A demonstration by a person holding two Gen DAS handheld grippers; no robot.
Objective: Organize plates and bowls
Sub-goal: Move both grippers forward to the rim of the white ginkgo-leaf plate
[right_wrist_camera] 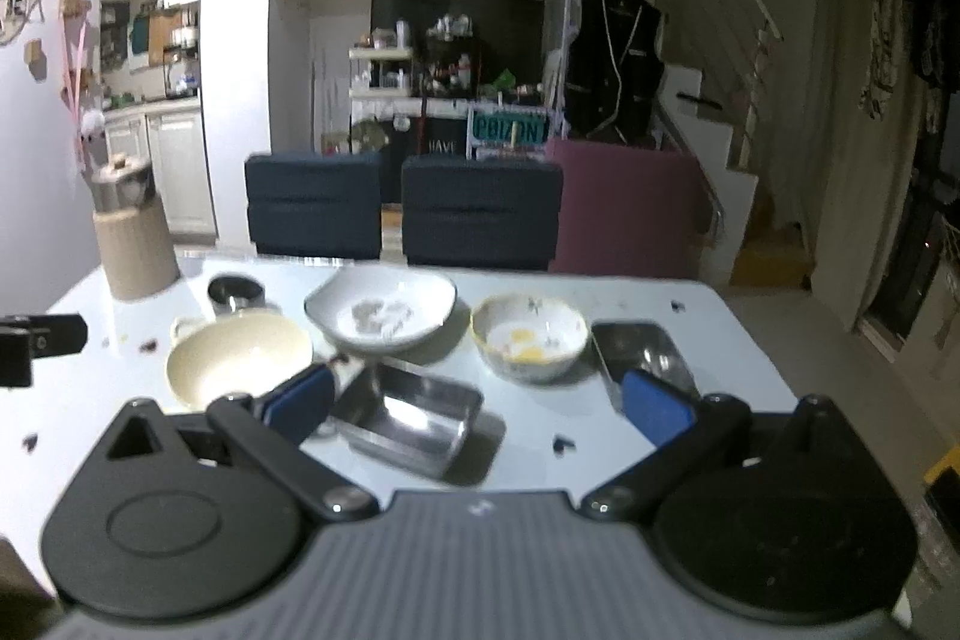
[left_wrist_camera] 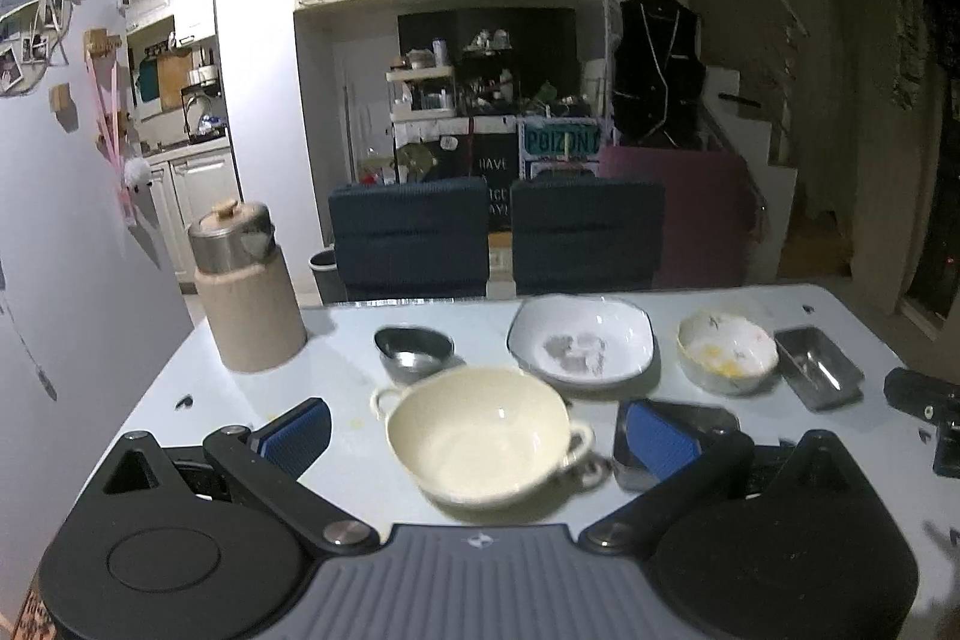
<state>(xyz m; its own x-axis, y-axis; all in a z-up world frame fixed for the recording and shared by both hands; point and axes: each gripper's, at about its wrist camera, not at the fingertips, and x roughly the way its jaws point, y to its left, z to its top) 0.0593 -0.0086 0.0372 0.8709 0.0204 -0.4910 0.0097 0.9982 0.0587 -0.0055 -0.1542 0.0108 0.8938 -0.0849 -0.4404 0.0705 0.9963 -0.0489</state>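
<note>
A: Report the left claw [left_wrist_camera: 477,433] and its nearest target.

B: The left claw is spread wide and holds nothing. The cream two-handled bowl [left_wrist_camera: 480,436] sits between its blue pads, dead ahead at 12 o'clock, upright on the table [left_wrist_camera: 240,400]. Its handle axis runs from 10 to 4 o'clock. In my judgement the left claw is the nearer one for this bowl.

A: And the right claw [right_wrist_camera: 480,400]?

B: Also wide, also empty. A steel rectangular tray [right_wrist_camera: 408,418] lies just ahead of it, with its long axis running from 10 to 4 o'clock and the left pad [right_wrist_camera: 300,403] at its near corner. Whether the pad touches the tray cannot be determined.

A: Farther out?

B: From the right wrist view: a second steel tray [right_wrist_camera: 645,355] at 1 o'clock, partly behind the right pad; the floral bowl [right_wrist_camera: 531,337] with yellow residue at 12 o'clock; the white squarish dish [right_wrist_camera: 381,310] at 11 o'clock; a small steel bowl [right_wrist_camera: 236,293] beyond the cream bowl.

A: Limitations?

B: Both views are blurred. The contents of the far tray are unclear. The small steel bowl is partly cut off by the cream bowl's rim.
</note>
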